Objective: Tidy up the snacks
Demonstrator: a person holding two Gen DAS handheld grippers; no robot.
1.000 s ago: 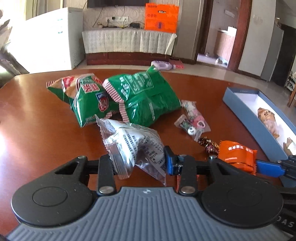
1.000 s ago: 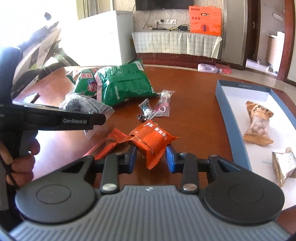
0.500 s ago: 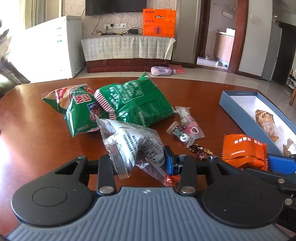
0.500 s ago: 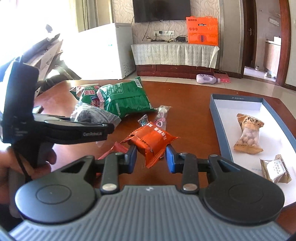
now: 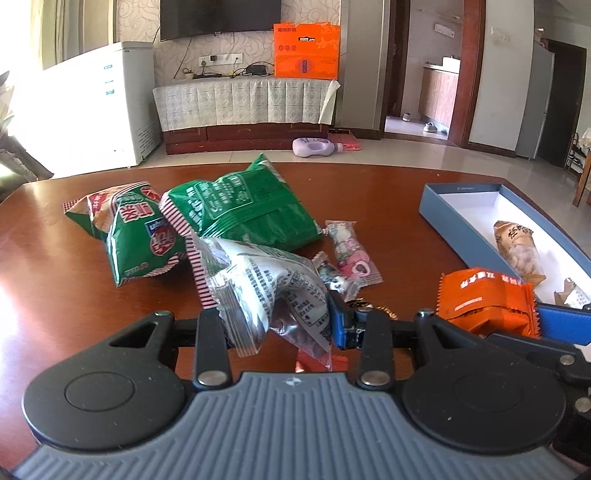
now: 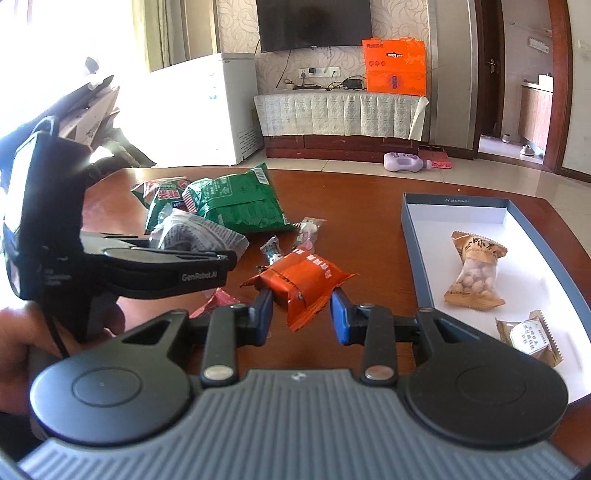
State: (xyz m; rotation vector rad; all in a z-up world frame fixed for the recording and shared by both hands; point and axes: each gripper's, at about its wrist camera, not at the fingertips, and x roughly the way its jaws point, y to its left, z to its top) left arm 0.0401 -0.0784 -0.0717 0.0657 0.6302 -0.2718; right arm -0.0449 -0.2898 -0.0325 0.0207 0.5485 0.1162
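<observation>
the blue box (image 6: 412,243) held a bag of round snacks (image 6: 474,275) and a small tan pack (image 6: 530,338). the right claw (image 6: 301,314) pinched an orange pack (image 6: 301,277) above the table (image 6: 369,236); the left claw (image 5: 275,325) pinched a clear printed bag (image 5: 258,280).

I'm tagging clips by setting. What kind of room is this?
Most likely a home living room: a wall TV over a cloth-covered cabinet, a white chest freezer, and a wooden table strewn with snacks.

glossy wood table (image 5: 388,192) — crinkly shiny plastic snack packets (image 5: 236,206)
</observation>
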